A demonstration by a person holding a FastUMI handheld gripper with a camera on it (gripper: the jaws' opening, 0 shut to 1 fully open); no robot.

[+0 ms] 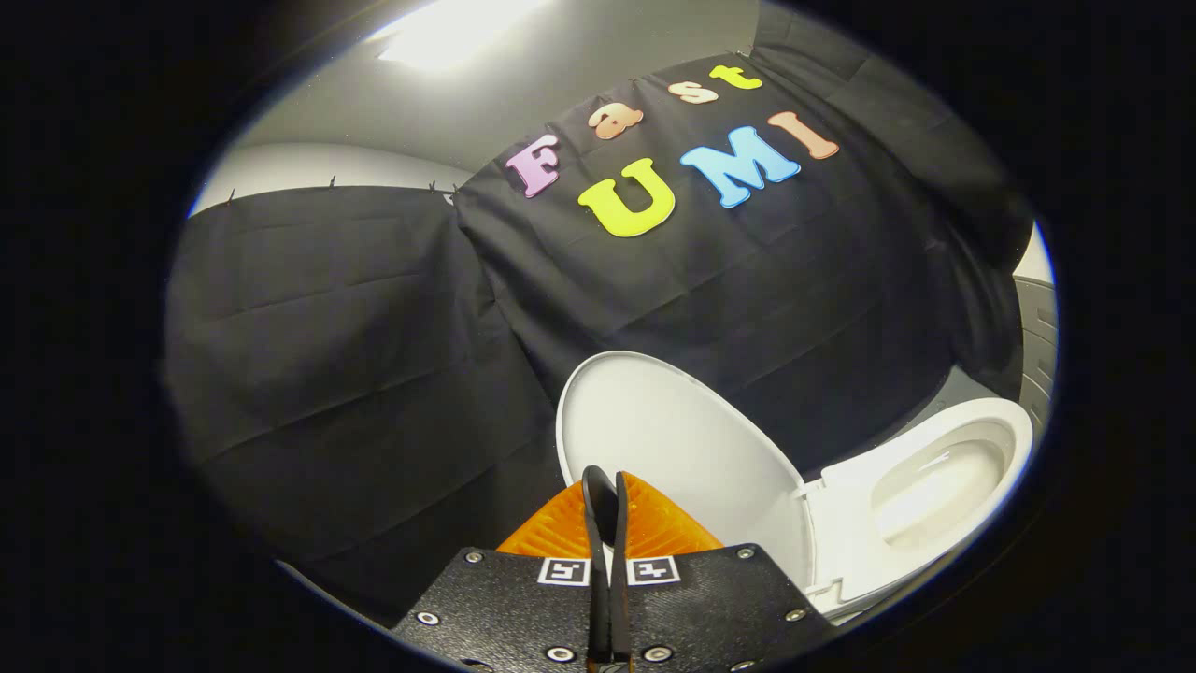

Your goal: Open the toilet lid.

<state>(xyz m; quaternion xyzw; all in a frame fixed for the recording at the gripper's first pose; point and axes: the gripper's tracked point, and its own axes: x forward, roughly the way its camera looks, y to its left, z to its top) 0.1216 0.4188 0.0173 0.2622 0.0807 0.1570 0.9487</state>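
The toilet lid (pixel 673 439) stands raised, swung up off the toilet bowl (pixel 934 486) and hinged at the bowl's rear edge, its pale underside facing the open basin. The gripper (pixel 605 486) has its fingers pressed together with nothing between them, their tips just in front of the lid's face; contact cannot be told. Judging by this, the opening looks essentially done, with only pulling away left.

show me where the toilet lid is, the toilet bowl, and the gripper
toilet lid (pixel 673 439), gripper view, middle of its raised inner face.
toilet bowl (pixel 934 486), gripper view, inside the open basin.
gripper (pixel 605 486), gripper view, between its closed fingers' tips.
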